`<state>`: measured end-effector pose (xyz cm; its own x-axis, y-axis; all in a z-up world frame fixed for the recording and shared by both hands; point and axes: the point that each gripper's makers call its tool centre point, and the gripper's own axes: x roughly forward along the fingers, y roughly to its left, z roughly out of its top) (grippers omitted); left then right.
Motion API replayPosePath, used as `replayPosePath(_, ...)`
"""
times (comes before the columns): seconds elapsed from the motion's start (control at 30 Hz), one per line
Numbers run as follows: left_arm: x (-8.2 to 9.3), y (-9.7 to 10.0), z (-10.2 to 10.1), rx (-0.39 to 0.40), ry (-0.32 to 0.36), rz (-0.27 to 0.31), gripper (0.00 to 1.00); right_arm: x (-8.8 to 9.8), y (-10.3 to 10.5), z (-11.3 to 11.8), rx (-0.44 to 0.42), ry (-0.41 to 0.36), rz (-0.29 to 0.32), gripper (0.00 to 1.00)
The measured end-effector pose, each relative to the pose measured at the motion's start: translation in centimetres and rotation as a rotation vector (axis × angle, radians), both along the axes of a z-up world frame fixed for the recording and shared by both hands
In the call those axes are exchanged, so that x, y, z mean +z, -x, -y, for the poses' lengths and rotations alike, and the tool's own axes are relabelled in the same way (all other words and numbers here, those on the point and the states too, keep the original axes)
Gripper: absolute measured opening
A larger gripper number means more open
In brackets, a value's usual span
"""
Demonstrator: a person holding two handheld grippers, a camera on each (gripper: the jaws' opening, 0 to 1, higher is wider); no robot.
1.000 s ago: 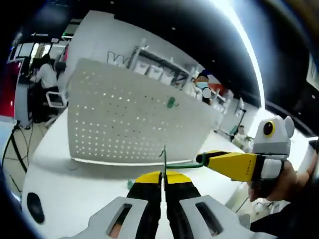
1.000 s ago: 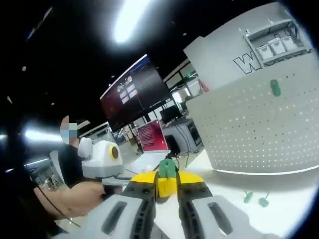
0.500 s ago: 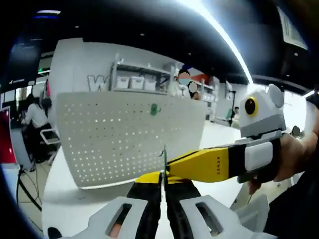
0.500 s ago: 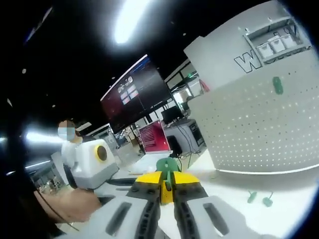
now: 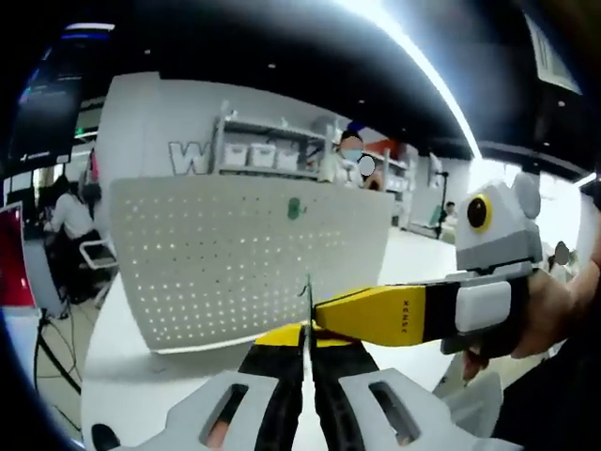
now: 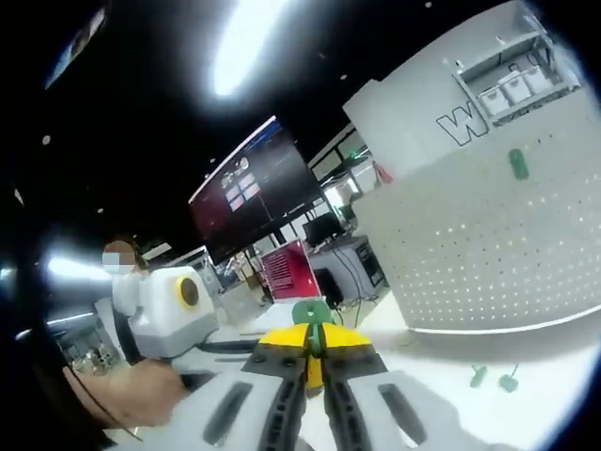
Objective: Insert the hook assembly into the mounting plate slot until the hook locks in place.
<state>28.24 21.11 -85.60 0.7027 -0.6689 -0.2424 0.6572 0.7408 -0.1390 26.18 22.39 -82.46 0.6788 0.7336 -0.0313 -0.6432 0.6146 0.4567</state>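
Left gripper (image 5: pixel 307 340) of mine is pinching together on a thin dark green wire hook (image 5: pixel 307 299), whose tip is rising straight up between the yellow-tipped jaws in the left gripper view. Right gripper (image 5: pixel 324 316) is coming into that view from the right, its yellow jaws pointing left and meeting the wire just beside my left jaw tips; my hand (image 5: pixel 540 319) is wrapping its white body.

In the right gripper view, the right gripper (image 6: pixel 314 349) is clamping on the green base piece (image 6: pixel 314 312) of the hook assembly, a rounded green part sticking up just above the closed yellow tips. The left gripper's white body (image 6: pixel 174 310) is sitting at the left of that view, with my other hand (image 6: pixel 131 395) below it.

Behind both grippers, the white perforated mounting plate (image 5: pixel 235 258) is standing upright on the white table (image 5: pixel 141 385). One green hook (image 5: pixel 294 209) is already hanging on it near the top edge; the same one (image 6: pixel 518 163) is showing high on the plate in the right gripper view. The assembly I am holding is well apart from the plate, out in front of it. Two small green hooks (image 6: pixel 495 380) are lying on the table near the foot of the plate.
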Motion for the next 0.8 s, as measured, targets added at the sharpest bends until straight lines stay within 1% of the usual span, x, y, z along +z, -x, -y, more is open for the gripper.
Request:
replayPosePath(0.07, -0.6, 0.2, 0.0, -0.004, 0.001, -0.030, 0.01, -0.6, 0.1, -0.1, 0.008, 0.011, -0.021, 0.00)
replayPosePath(0.1, -0.9, 0.2, 0.0, -0.008, 0.000, -0.040, 0.01, -1.0, 0.1, 0.0, 0.015, 0.006, -0.041, 0.00)
replayPosePath(0.13, -1.3, 0.4, 0.1, -0.017, -0.009, -0.055, 0.02, -1.4, 0.3, 0.0, 0.023, -0.016, -0.089, 0.00)
replayPosePath(0.17, -1.7, 0.5, 0.1, -0.029, -0.023, -0.068, 0.02, -2.0, 0.1, 0.2, 0.020, -0.060, -0.153, 0.00)
replayPosePath(0.23, -2.8, 0.8, 0.1, -0.066, -0.097, -0.065, 0.03, -3.0, 0.0, 0.3, 0.025, -0.096, -0.210, 0.00)
replayPosePath(0.27, -3.2, 0.8, 0.1, -0.073, -0.116, -0.062, 0.03, -3.6, -0.1, 0.4, 0.023, -0.089, -0.213, 0.00)
replayPosePath(0.3, -3.4, 0.9, 0.2, -0.066, -0.103, -0.069, 0.03, -3.8, -0.1, 0.4, 0.025, -0.082, -0.210, 0.00)
replayPosePath(0.37, -3.8, 1.2, 0.0, -0.065, -0.094, -0.082, 0.03, -4.0, 0.3, 0.0, 0.039, -0.041, -0.189, 0.00)
replayPosePath(0.47, -3.7, 1.5, -0.3, -0.065, -0.073, -0.073, 0.03, -3.8, 0.6, -0.3, 0.053, -0.021, -0.164, 0.00)
replayPosePath(0.53, -3.5, 1.6, -0.3, -0.081, -0.081, -0.051, 0.04, -3.7, 0.7, -0.5, 0.061, -0.008, -0.142, 0.00)
replayPosePath(0.6, -3.3, 1.7, -0.5, -0.092, -0.080, -0.054, 0.04, -3.7, 0.6, -0.6, 0.069, -0.019, -0.143, 0.00)
replayPosePath(0.67, -3.7, 1.8, -0.7, -0.098, -0.079, -0.094, 0.05, -3.5, 0.7, -0.7, 0.072, -0.010, -0.130, 0.00)
replayPosePath(0.73, -3.9, 1.7, -0.9, -0.088, -0.090, -0.089, 0.10, -3.1, 0.6, -0.5, 0.069, 0.000, -0.106, 0.00)
replayPosePath(0.8, -4.0, 1.6, -1.3, -0.074, -0.071, -0.097, 0.19, -3.0, 0.3, -0.2, 0.061, 0.031, -0.081, 0.00)
